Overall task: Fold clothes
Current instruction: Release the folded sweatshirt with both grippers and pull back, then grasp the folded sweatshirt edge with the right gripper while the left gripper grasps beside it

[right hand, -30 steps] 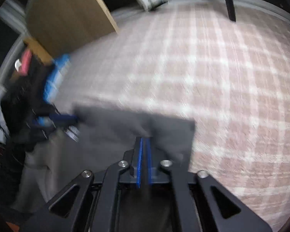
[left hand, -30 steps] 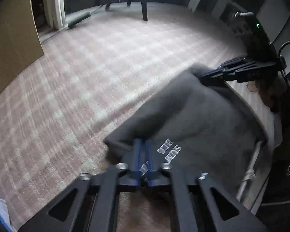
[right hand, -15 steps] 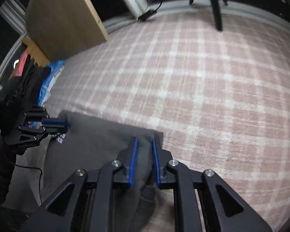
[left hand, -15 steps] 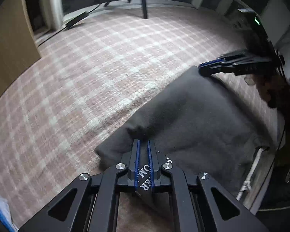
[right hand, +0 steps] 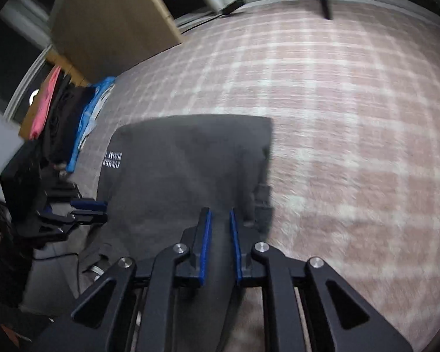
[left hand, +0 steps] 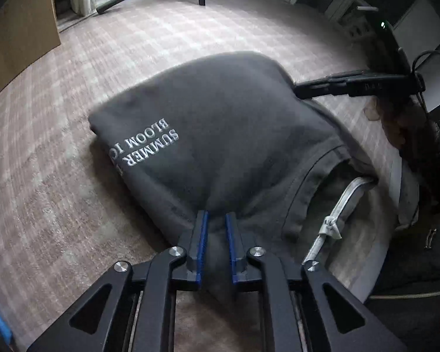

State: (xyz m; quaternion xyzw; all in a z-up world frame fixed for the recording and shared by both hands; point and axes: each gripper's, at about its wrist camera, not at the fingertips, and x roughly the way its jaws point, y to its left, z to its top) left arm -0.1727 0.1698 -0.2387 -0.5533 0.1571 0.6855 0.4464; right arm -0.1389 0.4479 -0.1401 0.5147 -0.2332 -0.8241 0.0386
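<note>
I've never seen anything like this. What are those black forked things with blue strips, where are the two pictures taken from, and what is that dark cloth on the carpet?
There is no robot here. A person holds a two-fingered tool in each hand, and a small wide-angle camera on each tool looks forward along its fingers. One picture is from the left tool, the other from the right tool; each tool also shows at the edge of the other's picture. The blue strips are the gripping pads. On the checked carpet lies a dark grey shirt with white lettering, already partly folded. Each tool has shirt cloth bunched between its pads. The left tool's jaws are opening. Beside the carpet is a pile of other clothes.
</note>
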